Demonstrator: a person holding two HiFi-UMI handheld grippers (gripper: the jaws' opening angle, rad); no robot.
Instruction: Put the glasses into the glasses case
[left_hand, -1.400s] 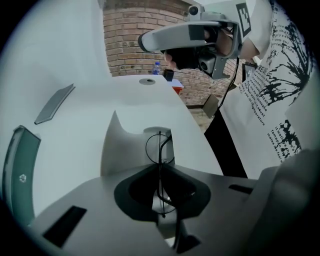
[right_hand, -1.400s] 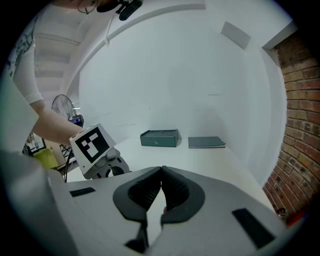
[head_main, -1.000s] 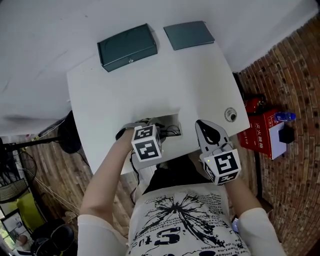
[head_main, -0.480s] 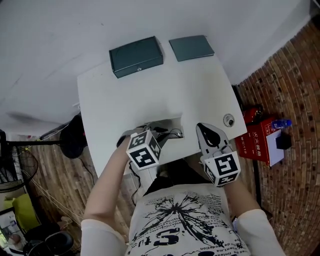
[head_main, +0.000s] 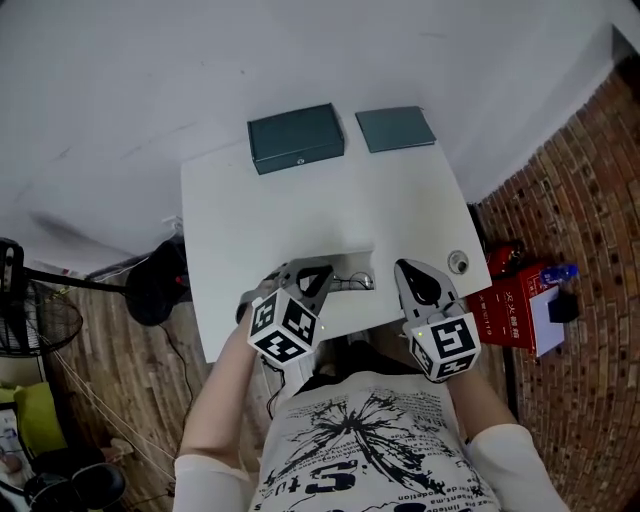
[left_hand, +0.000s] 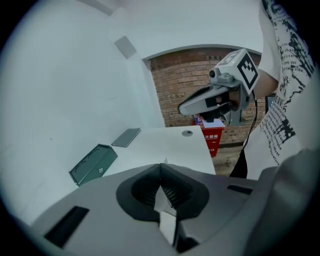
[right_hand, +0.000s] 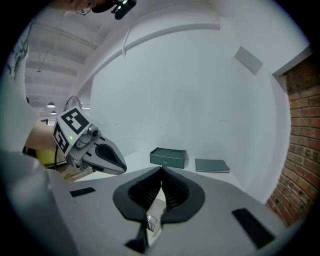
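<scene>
The left gripper has snapped shut on nothing and risen over the table's near edge. The right gripper is likewise closed, empty. The glasses case sits untouched, upper centre. I see no glasses, so packing hasn't begun.

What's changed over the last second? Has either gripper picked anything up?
The left gripper has lifted out of the notch at the table's near edge and tilted forward; its fingers are together on nothing. The right gripper looks little changed, shut and empty. The case and the flat dark pad lie unmoved at the far end.
</scene>
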